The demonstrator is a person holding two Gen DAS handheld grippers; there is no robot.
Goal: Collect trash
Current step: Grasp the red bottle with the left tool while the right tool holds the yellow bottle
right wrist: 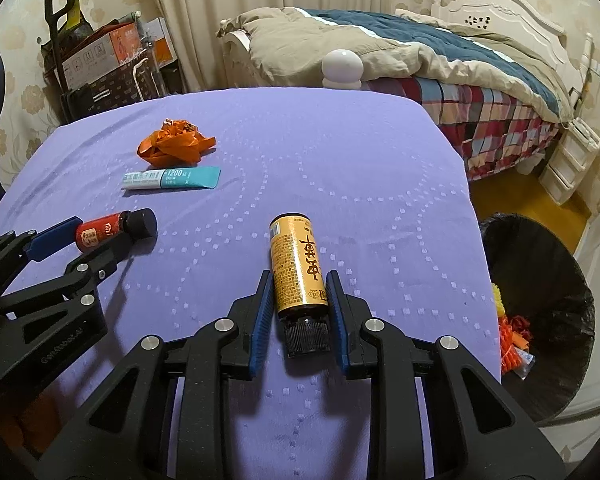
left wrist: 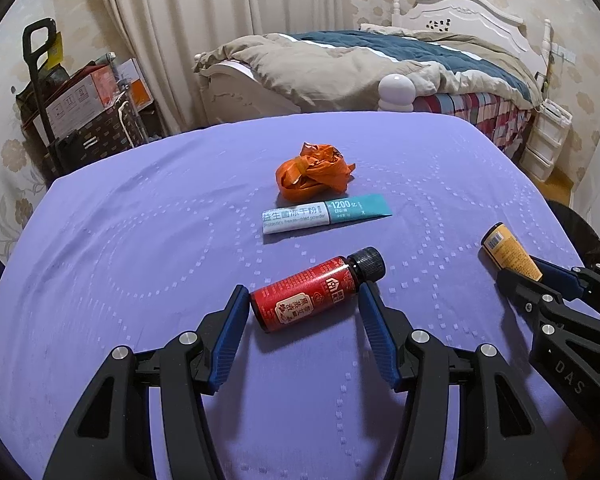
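Nearby, black-lined bin (right wrist: pixel 548 320) holding orange scraps (right wrist: pixel 514 344), right claw (right wrist: pixel 300 300) pinching yellow bottle (right wrist: pixel 296 268), left claw (left wrist: pixel 304 304) clamping red bottle (left wrist: pixel 304 300).

both views are evenly lit by warm, soft indoor light from above, bright enough that print on the red bottle (left wrist: pixel 310 294) and the yellow bottle (right wrist: pixel 298 268) reads sharply. shadows on the purple surface (left wrist: pixel 140 240) are short and diffuse, falling just beside each object. the yellow bottle carries a mild sheen. fisheye distortion bends the surface's edge and the curtains (left wrist: pixel 220 32), and dark vignetting fills the corners. no motion blur shows.
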